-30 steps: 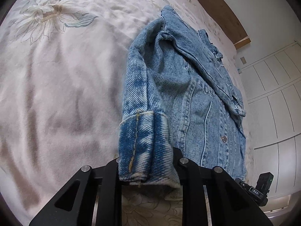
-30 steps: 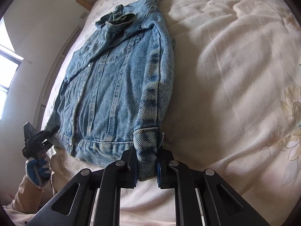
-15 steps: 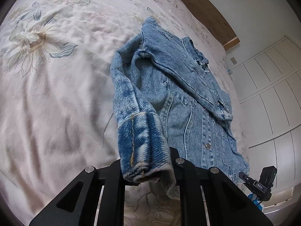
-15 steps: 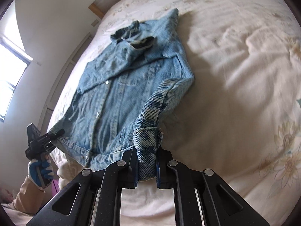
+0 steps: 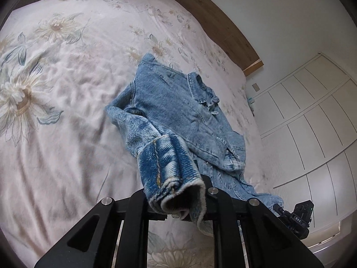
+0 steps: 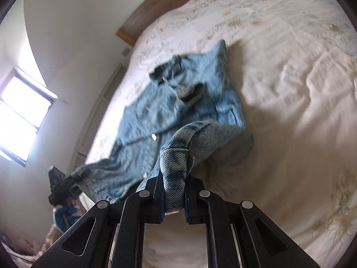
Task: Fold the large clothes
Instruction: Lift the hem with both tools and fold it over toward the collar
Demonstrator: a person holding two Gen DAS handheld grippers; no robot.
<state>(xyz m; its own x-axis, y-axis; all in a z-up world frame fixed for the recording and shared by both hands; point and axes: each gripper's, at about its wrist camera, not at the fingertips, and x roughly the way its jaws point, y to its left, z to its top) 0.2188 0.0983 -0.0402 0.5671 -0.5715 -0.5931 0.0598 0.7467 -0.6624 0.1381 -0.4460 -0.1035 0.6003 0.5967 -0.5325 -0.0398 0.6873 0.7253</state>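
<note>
item: denim jacket [image 5: 178, 111], large, washed blue, lying face up across a bed [image 5: 67, 89] with its collar toward the headboard [image 5: 212, 20] and its hem toward the near edge. judged handling: heavy for a garment, thick and fairly stiff at seams, cuffs and collar, soft enough to drape between them; not slippery, not fragile; metal buttons show along the front. likely to hold a crease once laid flat, but its weight may drag a lifted sleeve down unless it is carried well over the body. best holds: the doubled cuffs, the hem band, the shoulder seams. current hold: left tongs [image 5: 176, 203] closed tight on the left-view sleeve cuff [image 5: 167, 167], which stands raised off the bed with its open end toward the camera; right tongs [image 6: 174, 201] closed tight on the other sleeve cuff [image 6: 176, 165], likewise raised, the sleeve running back to the shoulder. body of the jacket rests on the bed, partly rucked near the hem. each wrist view shows the opposite tongs low at the frame edge; a gloved hand [image 6: 64, 214] shows under one. surface: pale bedspread with a large faded flower print [image 5: 20, 96], soft and wrinkled, giving no firm backing for pressing folds. room: wooden headboard, white walls, white panelled wardrobe doors [image 5: 312, 122] on one side, a bright window [image 6: 20, 116] on the other. right view is blurred.
</note>
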